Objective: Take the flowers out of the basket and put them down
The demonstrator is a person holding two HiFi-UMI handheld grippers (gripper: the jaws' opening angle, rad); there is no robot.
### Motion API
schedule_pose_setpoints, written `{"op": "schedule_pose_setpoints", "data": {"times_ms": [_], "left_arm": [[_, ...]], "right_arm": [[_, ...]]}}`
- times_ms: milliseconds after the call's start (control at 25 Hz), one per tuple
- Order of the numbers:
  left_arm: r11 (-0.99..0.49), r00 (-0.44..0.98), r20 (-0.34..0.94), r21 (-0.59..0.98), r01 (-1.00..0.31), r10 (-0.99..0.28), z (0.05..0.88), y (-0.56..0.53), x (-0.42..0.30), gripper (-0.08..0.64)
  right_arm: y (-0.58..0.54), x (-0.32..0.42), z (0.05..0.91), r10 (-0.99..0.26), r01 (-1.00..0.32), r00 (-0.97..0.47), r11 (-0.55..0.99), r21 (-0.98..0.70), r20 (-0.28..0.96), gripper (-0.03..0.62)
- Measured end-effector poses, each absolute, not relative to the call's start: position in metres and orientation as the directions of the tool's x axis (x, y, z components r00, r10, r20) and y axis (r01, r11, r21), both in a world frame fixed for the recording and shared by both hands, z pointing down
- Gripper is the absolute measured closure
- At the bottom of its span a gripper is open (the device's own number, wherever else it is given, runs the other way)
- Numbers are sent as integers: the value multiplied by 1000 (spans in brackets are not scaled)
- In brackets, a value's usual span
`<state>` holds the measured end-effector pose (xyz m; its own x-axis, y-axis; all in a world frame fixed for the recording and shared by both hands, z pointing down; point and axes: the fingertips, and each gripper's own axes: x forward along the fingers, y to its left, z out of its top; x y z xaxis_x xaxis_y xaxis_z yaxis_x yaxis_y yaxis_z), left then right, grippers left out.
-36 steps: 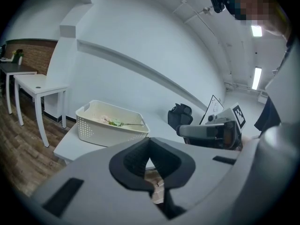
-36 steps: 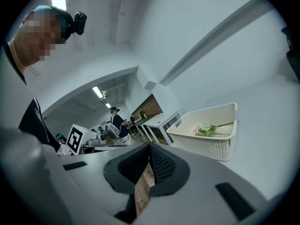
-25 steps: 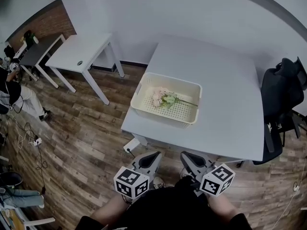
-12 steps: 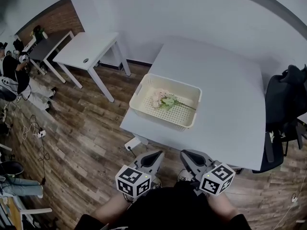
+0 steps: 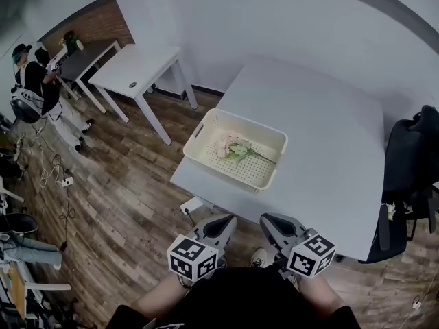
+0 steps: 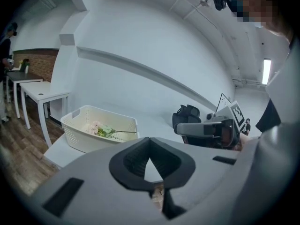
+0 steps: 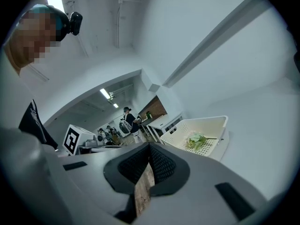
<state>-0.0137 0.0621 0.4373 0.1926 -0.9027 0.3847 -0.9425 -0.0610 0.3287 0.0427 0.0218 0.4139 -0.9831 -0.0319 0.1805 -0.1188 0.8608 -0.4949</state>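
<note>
Your left gripper (image 5: 226,220) and right gripper (image 5: 269,220) are pinched shut on nothing. The flowers (image 5: 233,149) lie in the basket (image 5: 206,125), far ahead of your fingers (image 6: 133,161). They seem light and floppy, so pinch the stem (image 5: 260,156).

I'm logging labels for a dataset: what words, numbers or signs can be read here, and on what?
No readable words or numbers anywhere.
Black-and-white square coded markers, not text: on the cubes of the left hand-held gripper and right hand-held gripper.
Cream perforated plastic basket: no print visible.
</note>
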Motion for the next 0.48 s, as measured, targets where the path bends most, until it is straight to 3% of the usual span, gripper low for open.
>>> {"op": "schedule_pose_setpoints", "data": {"times_ms": [480], "left_arm": [[33, 132, 433, 354, -935, -892, 458, 22, 3, 554]], "right_arm": [[-19, 63, 431, 47, -66, -977, 858, -509, 206, 569]]}}
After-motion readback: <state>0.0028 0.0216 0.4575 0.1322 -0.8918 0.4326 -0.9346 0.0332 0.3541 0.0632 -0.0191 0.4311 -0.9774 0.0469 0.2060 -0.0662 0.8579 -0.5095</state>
